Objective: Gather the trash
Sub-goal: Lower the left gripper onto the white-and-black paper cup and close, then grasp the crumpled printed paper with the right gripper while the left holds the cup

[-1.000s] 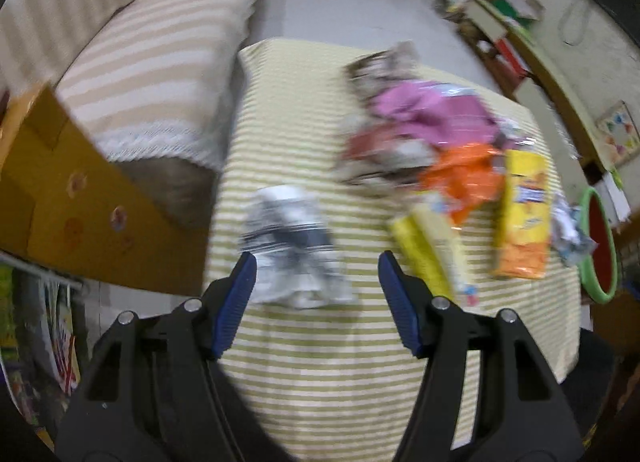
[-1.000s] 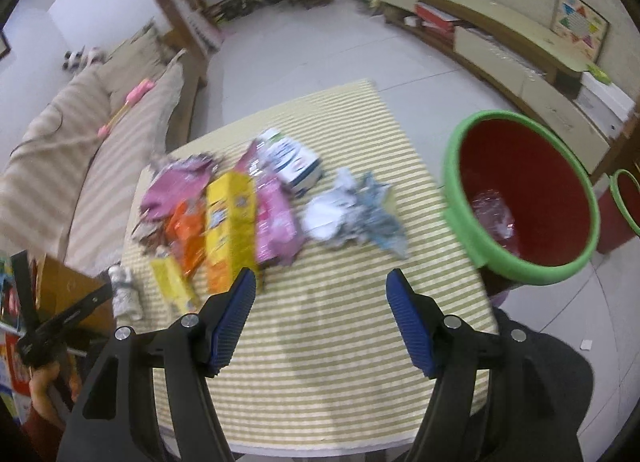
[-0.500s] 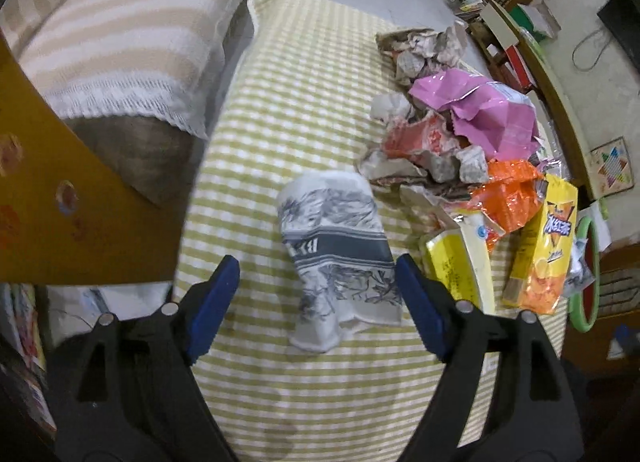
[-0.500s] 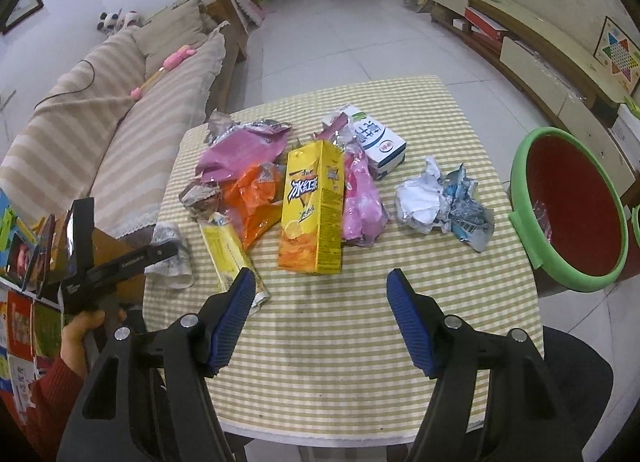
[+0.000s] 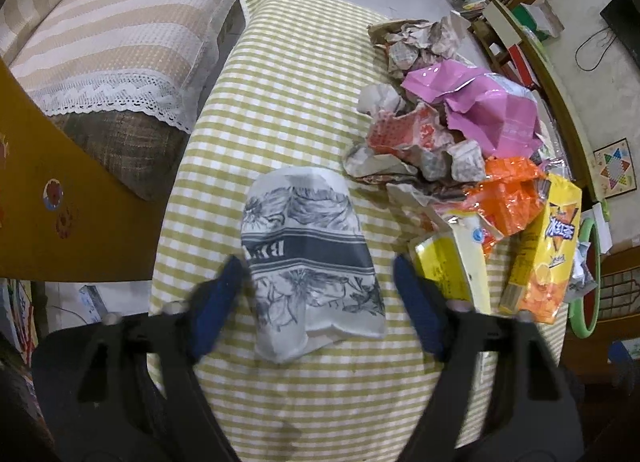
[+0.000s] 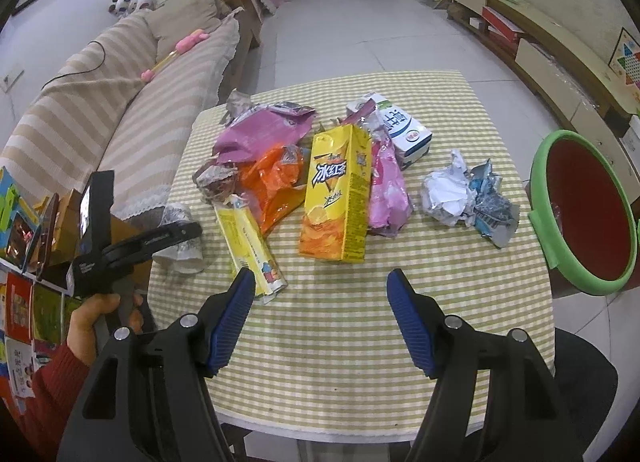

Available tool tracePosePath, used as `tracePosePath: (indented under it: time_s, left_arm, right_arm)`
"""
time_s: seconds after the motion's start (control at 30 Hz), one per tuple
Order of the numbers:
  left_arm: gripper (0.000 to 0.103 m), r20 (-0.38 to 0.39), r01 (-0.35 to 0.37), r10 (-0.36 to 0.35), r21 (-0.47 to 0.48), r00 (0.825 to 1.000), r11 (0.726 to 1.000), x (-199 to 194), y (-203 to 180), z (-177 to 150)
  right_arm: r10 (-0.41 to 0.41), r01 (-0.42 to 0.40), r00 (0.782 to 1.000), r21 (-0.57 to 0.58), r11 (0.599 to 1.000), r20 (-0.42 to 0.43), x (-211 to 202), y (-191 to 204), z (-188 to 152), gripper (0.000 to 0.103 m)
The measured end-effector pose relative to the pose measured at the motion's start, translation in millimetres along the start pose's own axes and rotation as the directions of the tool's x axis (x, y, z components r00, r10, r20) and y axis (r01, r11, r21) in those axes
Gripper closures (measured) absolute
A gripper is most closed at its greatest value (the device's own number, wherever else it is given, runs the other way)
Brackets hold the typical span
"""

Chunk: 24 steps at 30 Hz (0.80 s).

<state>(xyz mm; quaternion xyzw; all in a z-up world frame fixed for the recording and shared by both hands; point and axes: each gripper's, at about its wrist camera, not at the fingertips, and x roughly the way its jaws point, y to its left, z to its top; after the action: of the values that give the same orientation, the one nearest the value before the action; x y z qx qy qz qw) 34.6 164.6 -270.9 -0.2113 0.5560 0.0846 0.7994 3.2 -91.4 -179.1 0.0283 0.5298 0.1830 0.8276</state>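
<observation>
A crushed grey-and-white paper cup (image 5: 308,258) lies on its side on the checked tablecloth (image 5: 288,86). My left gripper (image 5: 320,290) is open with the cup's lower part between its blue fingers; whether they touch it I cannot tell. It also shows in the right wrist view (image 6: 176,236) at the cup (image 6: 180,238). My right gripper (image 6: 320,298) is open and empty above the table's near part, in front of a yellow drink carton (image 6: 336,198). A red bin with a green rim (image 6: 584,210) stands right of the table.
A pile of wrappers lies mid-table: pink bag (image 6: 260,134), orange bag (image 6: 276,182), small yellow carton (image 6: 250,246), white-and-blue carton (image 6: 400,130), crumpled foil (image 6: 468,198). A striped sofa (image 6: 112,110) stands to the left. A low TV cabinet (image 6: 540,42) runs along the right wall.
My left gripper has moved forward over the paper cup, which now lies between its fingers. My right gripper has drawn nearer the table and turned left toward the pile.
</observation>
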Motion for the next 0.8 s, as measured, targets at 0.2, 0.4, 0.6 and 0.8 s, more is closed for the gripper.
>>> tracePosePath:
  time_s: [0.2, 0.4, 0.6, 0.8]
  left_arm:
    - [0.053, 0.013, 0.034, -0.035, 0.017, 0.999, 0.999, -12.5, -1.0, -12.1]
    - [0.052, 0.013, 0.091, -0.091, 0.018, 0.996, 0.996, -37.1, -1.3, -54.3]
    - [0.052, -0.004, 0.1, -0.1, 0.003, 0.995, 0.995, -41.3, 5.6, -85.2]
    - [0.052, 0.007, 0.094, -0.094, -0.002, 0.996, 0.996, -46.9, 12.1, -85.9]
  right_arm:
    - [0.019, -0.019, 1.0, -0.053, 0.998, 0.003, 7.1, 14.8, 11.5, 0.037]
    - [0.145, -0.148, 0.989, -0.064, 0.987, -0.038, 41.0, 48.9, 49.5, 0.037]
    - [0.242, -0.242, 0.96, 0.017, 0.97, -0.14, 100.6, 87.7, 91.1, 0.037]
    - [0.232, -0.211, 0.949, 0.118, 0.97, -0.212, 151.5, 100.8, 111.9, 0.037]
